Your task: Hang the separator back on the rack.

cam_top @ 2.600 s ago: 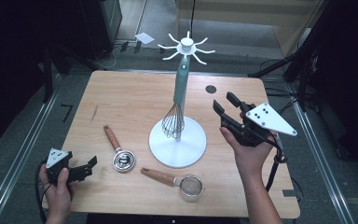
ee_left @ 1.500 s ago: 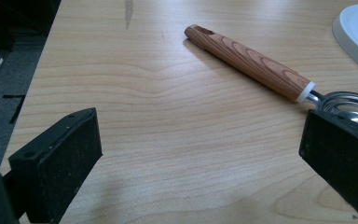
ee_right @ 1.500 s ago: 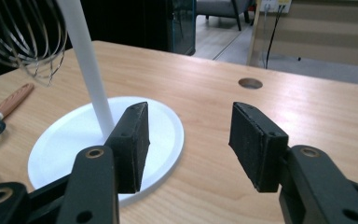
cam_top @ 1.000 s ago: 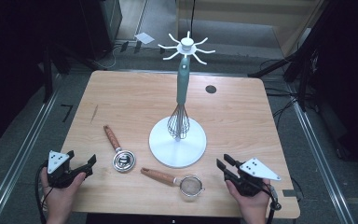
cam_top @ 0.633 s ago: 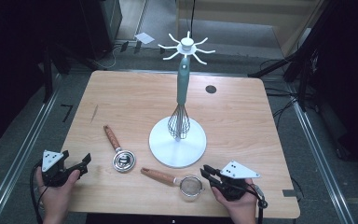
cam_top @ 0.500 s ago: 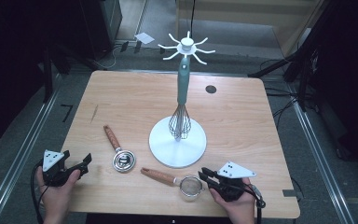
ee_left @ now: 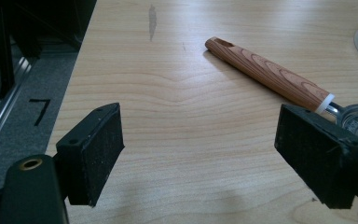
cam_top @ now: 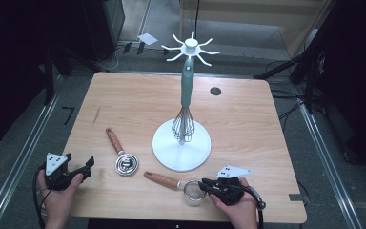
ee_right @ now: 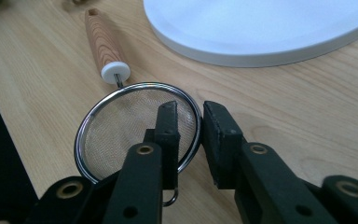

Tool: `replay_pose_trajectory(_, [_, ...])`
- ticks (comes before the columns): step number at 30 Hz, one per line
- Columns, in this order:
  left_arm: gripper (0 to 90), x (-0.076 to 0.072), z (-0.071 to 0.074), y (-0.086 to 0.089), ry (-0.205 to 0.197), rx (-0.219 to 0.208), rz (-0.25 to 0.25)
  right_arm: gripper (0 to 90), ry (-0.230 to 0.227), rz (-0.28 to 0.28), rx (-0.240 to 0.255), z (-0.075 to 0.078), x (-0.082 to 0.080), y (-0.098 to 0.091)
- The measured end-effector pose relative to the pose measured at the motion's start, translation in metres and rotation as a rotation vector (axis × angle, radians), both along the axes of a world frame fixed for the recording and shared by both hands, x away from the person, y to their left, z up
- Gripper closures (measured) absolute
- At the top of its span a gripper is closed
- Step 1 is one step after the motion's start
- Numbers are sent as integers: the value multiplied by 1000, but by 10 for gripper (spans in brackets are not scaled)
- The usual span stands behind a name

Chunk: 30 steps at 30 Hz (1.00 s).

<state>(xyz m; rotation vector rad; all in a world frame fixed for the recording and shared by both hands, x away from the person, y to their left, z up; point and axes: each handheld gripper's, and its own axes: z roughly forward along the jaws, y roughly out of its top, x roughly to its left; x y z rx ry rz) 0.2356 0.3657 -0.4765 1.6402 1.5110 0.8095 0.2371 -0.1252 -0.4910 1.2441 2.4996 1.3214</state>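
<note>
A small mesh strainer (cam_top: 193,192) with a wooden handle (cam_top: 162,180) lies at the table's front edge. My right gripper (cam_top: 204,184) reaches it from the right. In the right gripper view its jaws have just been closing and straddle the strainer's steel rim (ee_right: 135,88): one finger over the mesh, the other outside, my right gripper (ee_right: 191,109) still showing a narrow gap. My left gripper (cam_top: 88,164) rests open at the front left corner, my left gripper (ee_left: 200,135) holding nothing. A wood-handled metal scoop (cam_top: 124,160) lies just beyond it, its handle (ee_left: 265,72) ahead of the jaws.
A white stand (cam_top: 181,150) with a round base rises mid-table, topped by radiating hooks (cam_top: 190,46). A teal-handled whisk (cam_top: 185,121) hangs on it. The base edge (ee_right: 261,51) lies close behind the strainer. A dark hole (cam_top: 215,90) marks the far right of the table.
My right gripper came down from beside the stand to the front edge, then slid left onto the strainer's rim while its jaws narrowed. The left gripper stayed put.
</note>
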Motion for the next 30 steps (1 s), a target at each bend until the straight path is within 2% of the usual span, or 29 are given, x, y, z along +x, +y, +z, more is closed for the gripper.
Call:
replay_pose_trajectory(3, [159,0,0,-1,-6,8,3,810,17,7,4,0,0,0])
replay_pose_trajectory(7, [159,-1,1,-2,-8,31,0,809,7,6,-13,1,-2,0])
replay_pose_trajectory(14, [159,-1,1,-1,-8,28,4,781,4,-2,-17,0,-8,-3])
replay_pose_trajectory(15, [159,-1,1,-1,-7,30,4,732,-9,-8,-28,0,-9,-3])
replay_pose_trajectory(18, [159,-1,1,-1,-9,24,9,685,-23,-9,-41,2,-10,-4])
replay_pose_trajectory(19, [158,-1,1,0,-10,25,10,665,-51,-6,-45,4,-8,-5])
replay_pose_trajectory(24, [158,-1,1,1,-13,23,15,632,-82,14,-58,12,-4,-5])
replay_pose_trajectory(26, [158,-1,1,2,-14,24,20,618,-108,63,-140,23,2,-2])
replay_pose_trajectory(27, [158,-1,1,2,-13,23,20,607,-119,72,-161,27,3,-1])
replay_pose_trajectory(28, [158,-1,1,2,-13,23,20,607,-119,72,-161,27,3,-1])
replay_pose_trajectory(30, [157,-1,1,3,-9,23,21,584,-140,102,-183,41,9,2])
